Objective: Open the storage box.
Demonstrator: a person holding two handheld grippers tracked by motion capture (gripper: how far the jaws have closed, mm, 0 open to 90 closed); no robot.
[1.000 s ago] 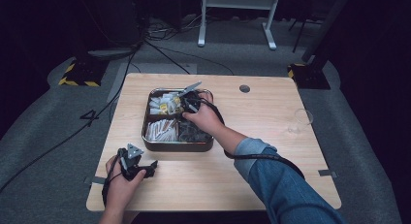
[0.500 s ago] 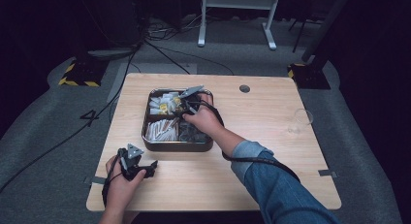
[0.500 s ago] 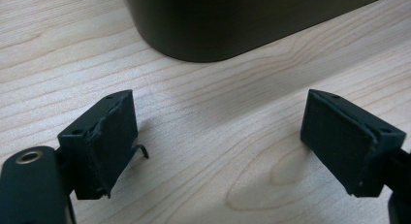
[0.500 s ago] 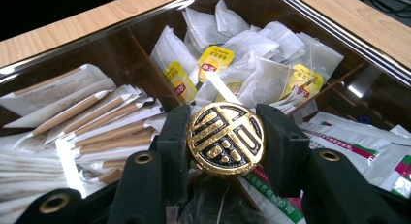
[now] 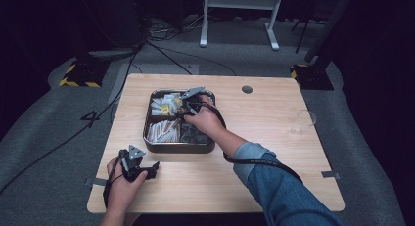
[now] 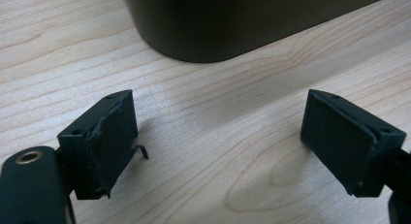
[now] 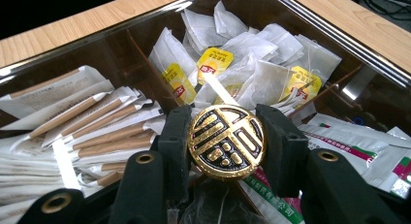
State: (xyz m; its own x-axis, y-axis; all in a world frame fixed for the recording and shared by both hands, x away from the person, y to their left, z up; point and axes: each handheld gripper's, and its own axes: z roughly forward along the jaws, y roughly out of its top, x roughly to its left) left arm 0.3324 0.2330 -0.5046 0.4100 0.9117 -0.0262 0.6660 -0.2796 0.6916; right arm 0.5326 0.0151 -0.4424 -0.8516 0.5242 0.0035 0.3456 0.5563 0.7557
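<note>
My right gripper (image 7: 225, 141) covers the gold disc's (image 7: 226, 141) two side edges, and its lower rim hides what lies beneath. From the high view my hand (image 5: 205, 119) blocks the tray's (image 5: 147, 133) middle — the packets are too small to read there. The tray wall (image 6: 232, 20) runs off the frame's top.

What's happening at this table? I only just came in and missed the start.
A person works over a metal tray of tea bags and sachets. The right gripper has just been closing and now clamps a round gold knob above the tray's middle. The left gripper rests open on the wooden table beside the tray, holding nothing.
</note>
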